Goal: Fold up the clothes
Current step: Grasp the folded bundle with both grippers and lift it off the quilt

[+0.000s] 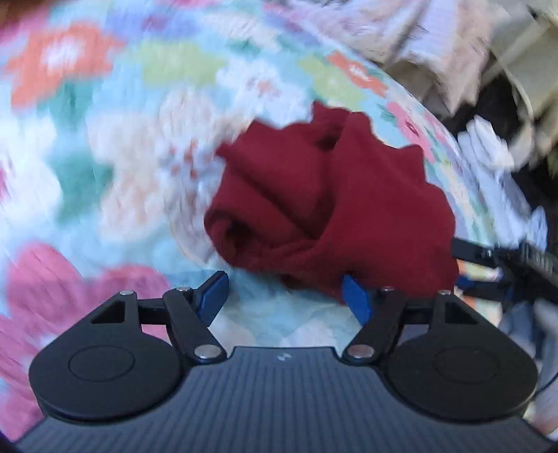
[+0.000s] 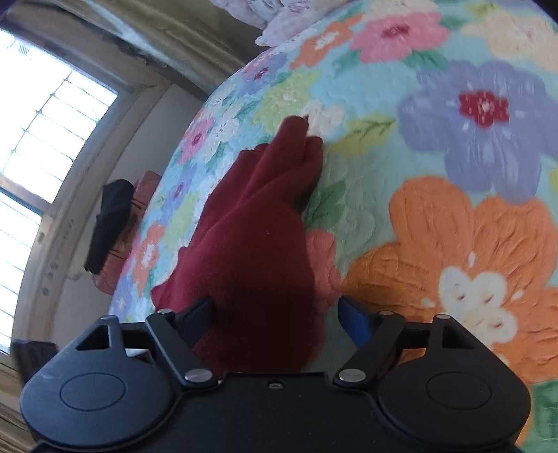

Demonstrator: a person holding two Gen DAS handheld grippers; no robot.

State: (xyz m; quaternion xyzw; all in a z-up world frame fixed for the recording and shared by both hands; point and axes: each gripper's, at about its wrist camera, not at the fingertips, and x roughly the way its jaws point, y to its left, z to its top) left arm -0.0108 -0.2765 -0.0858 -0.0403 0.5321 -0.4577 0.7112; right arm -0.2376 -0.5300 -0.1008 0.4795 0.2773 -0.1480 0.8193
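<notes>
A dark red garment (image 1: pixel 324 195) lies crumpled in loose folds on a floral bedspread (image 1: pixel 104 146). My left gripper (image 1: pixel 284 296) is open just short of the garment's near edge; its right blue pad (image 1: pixel 355 299) sits at the cloth's hem and nothing is pinched. In the right wrist view the same red garment (image 2: pixel 251 244) stretches away from me in a long bunch. My right gripper (image 2: pixel 275 320) stands open with the cloth's near end lying between its fingers, close to the left one, and its right pad (image 2: pixel 352 320) is clear of the cloth. The right gripper's tip (image 1: pixel 505 265) shows at the left view's right edge.
The bedspread (image 2: pixel 453 139) ends at a curved edge on the left of the right wrist view. Past it stand a bright window (image 2: pixel 42 139) and a black item (image 2: pixel 111 223) on a reddish wooden piece. Pale heaped clothes (image 1: pixel 401 31) lie at the bed's far end.
</notes>
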